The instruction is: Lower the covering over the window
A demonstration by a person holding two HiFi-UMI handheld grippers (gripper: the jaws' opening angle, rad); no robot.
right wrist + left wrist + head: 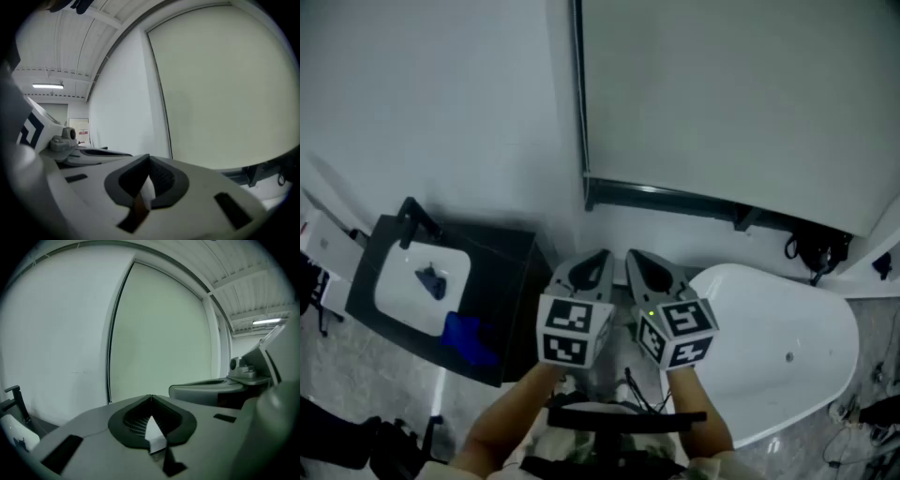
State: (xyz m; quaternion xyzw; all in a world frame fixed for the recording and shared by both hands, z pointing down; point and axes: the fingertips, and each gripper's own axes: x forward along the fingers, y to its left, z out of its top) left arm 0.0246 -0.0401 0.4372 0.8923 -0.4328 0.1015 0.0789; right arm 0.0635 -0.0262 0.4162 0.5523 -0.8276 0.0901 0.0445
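Ahead of and above both tools hangs the window covering point(741, 94), its bottom bar point(666, 195) already low; the left tool point(596, 259) and right tool point(637, 261) sit side by side, each pressed together on nothing, probably parked clear because the lowering looks done.

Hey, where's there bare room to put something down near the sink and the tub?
The black counter is bare beside the basin, beyond the blue cloth. The bathtub is empty inside. Crowded: the floor by the tub's right end, with cables, and the basin, which holds a small blue thing.
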